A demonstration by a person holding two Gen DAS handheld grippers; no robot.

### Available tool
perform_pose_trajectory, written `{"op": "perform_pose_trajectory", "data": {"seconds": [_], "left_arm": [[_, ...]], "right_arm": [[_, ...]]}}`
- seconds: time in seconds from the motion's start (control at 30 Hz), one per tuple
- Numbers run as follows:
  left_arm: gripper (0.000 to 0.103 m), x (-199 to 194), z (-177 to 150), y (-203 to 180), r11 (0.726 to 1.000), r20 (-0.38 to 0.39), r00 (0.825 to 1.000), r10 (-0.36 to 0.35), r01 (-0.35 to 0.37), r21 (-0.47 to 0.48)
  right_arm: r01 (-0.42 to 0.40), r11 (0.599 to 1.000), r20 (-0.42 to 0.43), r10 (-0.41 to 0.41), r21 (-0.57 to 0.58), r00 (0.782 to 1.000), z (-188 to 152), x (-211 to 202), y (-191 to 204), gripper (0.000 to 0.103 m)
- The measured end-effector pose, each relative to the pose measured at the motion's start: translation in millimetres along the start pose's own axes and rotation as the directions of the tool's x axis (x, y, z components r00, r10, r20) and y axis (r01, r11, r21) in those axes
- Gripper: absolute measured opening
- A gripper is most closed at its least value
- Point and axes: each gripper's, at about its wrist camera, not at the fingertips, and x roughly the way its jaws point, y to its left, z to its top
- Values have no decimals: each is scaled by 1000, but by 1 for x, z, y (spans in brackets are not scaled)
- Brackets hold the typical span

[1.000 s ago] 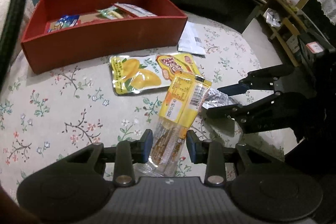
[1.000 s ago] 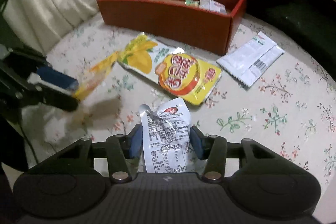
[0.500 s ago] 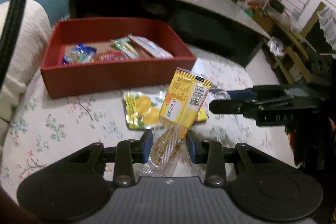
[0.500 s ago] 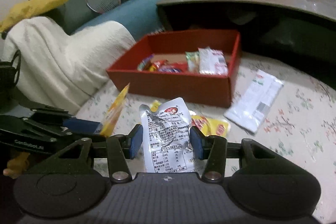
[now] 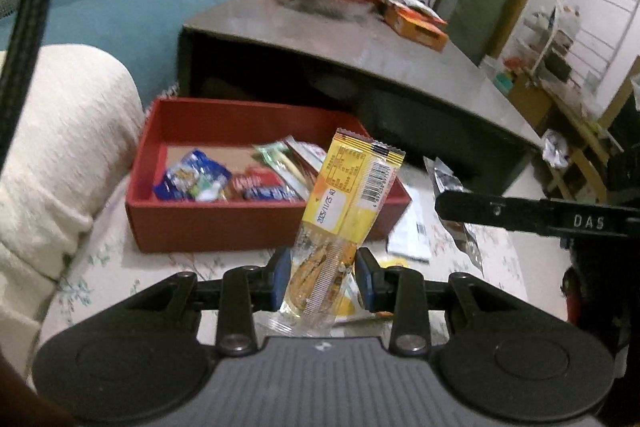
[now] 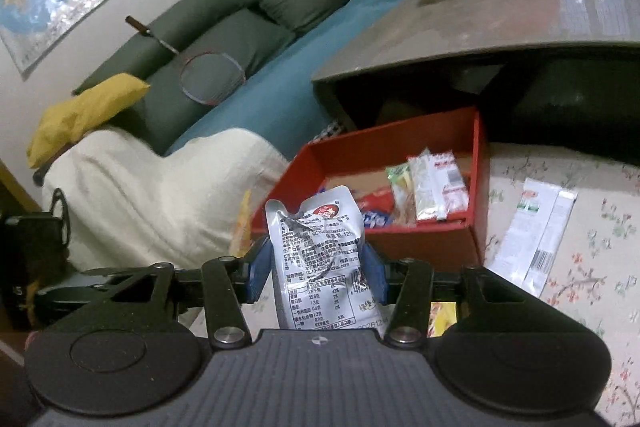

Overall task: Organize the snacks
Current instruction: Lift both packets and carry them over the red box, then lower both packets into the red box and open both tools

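While left tool (image 5: 322,277) clamps yellow packet (image 5: 347,203) | right tool (image 6: 316,273) clamps silver pouch (image 6: 320,259)

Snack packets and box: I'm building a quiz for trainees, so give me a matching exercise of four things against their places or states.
Things:
1. yellow snack bar
2. silver pouch
3. white packet
4. red box

Places:
A. lying on the floral cloth
B. held in the left tool
C. holds several snacks
D. held in the right tool

Pairs: 1-B, 2-D, 3-A, 4-C
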Motion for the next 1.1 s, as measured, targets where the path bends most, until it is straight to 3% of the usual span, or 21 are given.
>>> {"op": "perform_pose_trajectory", "data": {"seconds": [0.37, 0.63, 1.1], "left_arm": [[30, 19, 29, 4, 998, 61, 996, 60, -59, -23], [30, 33, 38, 7, 992, 63, 990, 127, -126, -22], [30, 52, 53, 7, 983, 76, 980, 186, -185, -15]], "right_arm": [[54, 995, 80, -47, -88, 996, 25, 22, 22, 57], [71, 992, 92, -62, -100, 994, 32, 34, 23, 58], [153, 978, 107, -139, -141, 984, 43, 54, 19, 57]]}}
